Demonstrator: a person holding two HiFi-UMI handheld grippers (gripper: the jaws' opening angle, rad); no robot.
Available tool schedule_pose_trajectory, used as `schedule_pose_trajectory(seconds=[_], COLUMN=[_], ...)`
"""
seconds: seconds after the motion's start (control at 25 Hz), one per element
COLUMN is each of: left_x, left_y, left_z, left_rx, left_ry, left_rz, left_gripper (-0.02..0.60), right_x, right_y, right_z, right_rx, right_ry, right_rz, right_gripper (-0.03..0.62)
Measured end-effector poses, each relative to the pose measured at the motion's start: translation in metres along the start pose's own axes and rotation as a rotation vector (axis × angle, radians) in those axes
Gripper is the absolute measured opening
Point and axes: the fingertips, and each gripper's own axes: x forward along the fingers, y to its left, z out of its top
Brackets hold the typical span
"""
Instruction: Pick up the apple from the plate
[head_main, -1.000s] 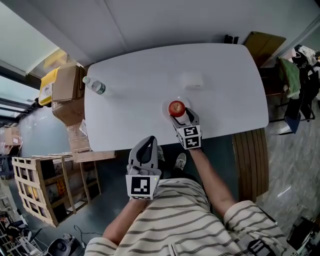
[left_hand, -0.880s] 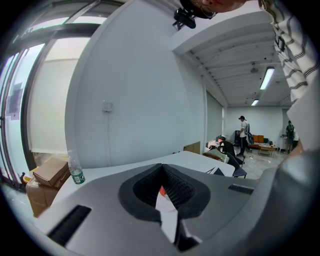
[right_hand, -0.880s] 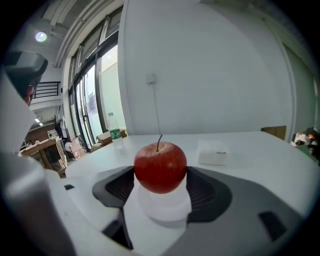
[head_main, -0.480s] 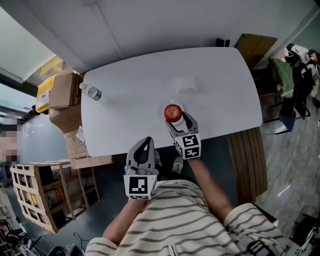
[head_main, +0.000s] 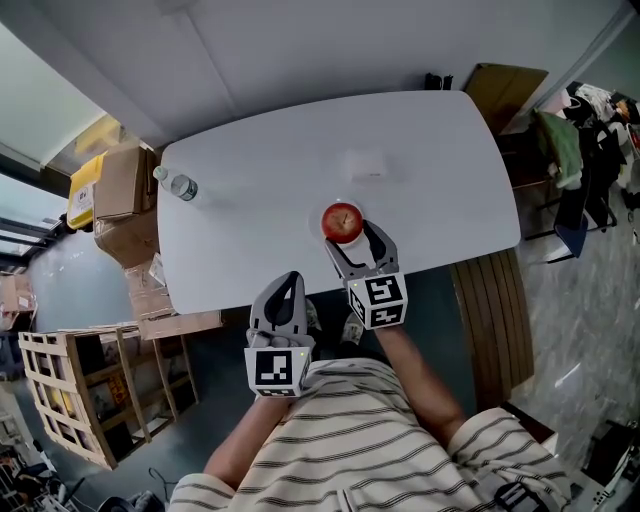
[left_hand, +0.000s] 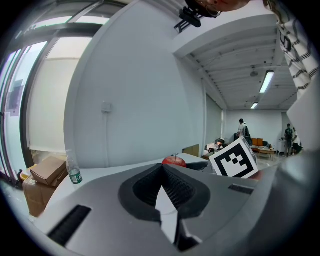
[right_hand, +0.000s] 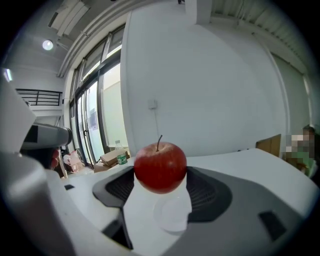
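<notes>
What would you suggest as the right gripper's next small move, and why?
Probably raise the right gripper a little, straight up, with its grip unchanged. Its jaws are pressed on both sides of the apple, which seems to hang just above the plate, so more height should clear it.

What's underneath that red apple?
A small white plate on the white table. The right gripper view shows it below the apple, which the right gripper grips. In the head view the apple covers most of the plate.
</notes>
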Motion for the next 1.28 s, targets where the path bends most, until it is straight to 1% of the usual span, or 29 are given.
schedule_pose_trajectory(seconds=[0.2, 0.68, 0.92, 1.08, 1.28], left_x=[0.002, 0.015, 0.020, 0.022, 0.026], left_y=[0.001, 0.004, 0.007, 0.009, 0.011], left_z=[-0.003, 0.020, 0.033, 0.038, 0.044], left_rx=[-0.010, -0.016, -0.013, -0.015, -0.015], left_ry=[0.007, -0.039, -0.064, -0.075, -0.089], left_rz=[0.001, -0.028, -0.034, -0.039, -0.048], left_gripper=[0.005, 0.005, 0.005, 0.005, 0.005], right_x=[-0.011, -0.028, -0.037, -0.040, -0.037], right_y=[0.008, 0.012, 0.018, 0.027, 0.031], right_z=[0.014, 0.051, 0.069, 0.075, 0.086], right_rx=[0.001, -0.023, -0.043, -0.068, -0.073], right_ry=[-0.029, -0.084, -0.096, -0.087, -0.097], right_rz=[-0.005, -0.027, -0.024, -0.022, -0.012], right_gripper=[0.342, 0.342, 0.342, 0.341, 0.341])
